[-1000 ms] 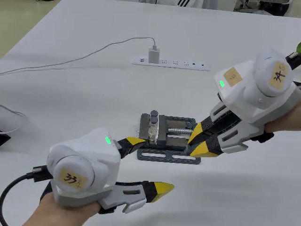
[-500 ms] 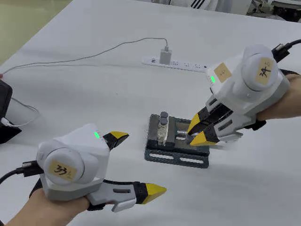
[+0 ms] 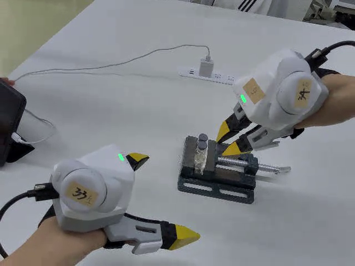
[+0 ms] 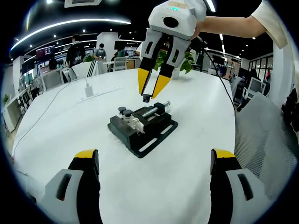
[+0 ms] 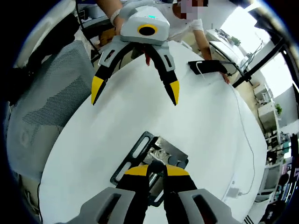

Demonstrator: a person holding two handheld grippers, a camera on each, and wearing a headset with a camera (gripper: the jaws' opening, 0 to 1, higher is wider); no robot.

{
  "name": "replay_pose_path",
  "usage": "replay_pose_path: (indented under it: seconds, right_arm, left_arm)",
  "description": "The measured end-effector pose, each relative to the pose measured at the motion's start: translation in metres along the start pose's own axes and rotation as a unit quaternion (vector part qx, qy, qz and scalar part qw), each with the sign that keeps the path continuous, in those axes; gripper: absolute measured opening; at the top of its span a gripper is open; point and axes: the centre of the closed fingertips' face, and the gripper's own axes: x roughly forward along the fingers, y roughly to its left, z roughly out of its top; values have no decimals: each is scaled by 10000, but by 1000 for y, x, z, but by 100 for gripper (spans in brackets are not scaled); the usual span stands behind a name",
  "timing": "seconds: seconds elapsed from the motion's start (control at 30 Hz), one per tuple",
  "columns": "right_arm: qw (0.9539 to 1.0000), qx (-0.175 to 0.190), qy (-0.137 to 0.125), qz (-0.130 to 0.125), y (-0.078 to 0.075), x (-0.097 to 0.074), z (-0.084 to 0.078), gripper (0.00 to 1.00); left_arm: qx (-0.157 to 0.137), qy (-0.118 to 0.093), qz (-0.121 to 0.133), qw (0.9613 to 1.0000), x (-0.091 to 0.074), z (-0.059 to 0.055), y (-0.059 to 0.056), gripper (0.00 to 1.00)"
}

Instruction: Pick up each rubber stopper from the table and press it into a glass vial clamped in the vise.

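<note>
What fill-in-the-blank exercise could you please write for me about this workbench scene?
1. The right gripper is shut on a small dark rubber ____.
2. The left gripper has its jaws spread wide ____.
3. The glass vials stand clamped in a black ____ on the table.
Missing words: stopper; open; vise.

Open table point(image 3: 111, 127) round vise point(image 3: 219, 180), pwr strip point(image 3: 222, 77) well behind
</note>
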Motion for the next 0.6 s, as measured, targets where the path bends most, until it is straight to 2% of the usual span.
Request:
replay_pose_path:
  seconds: [0.17,0.27,0.43,0.6]
  right_arm:
    - [9992,-375,34,140,1,7,4,6]
    - [9989,-431,38,161,-3,10,6,6]
    - [9980,-507,63,385,-2,15,5,6]
    - [9975,-534,55,463,-7,21,5,6]
  left_arm:
    - [7,43,27,10000,1,-4,3,99]
    - [-14,67,23,10000,1,-4,4,99]
    - [-49,112,-5,9999,2,-4,5,97]
    - [-102,104,-8,9999,4,-4,7,97]
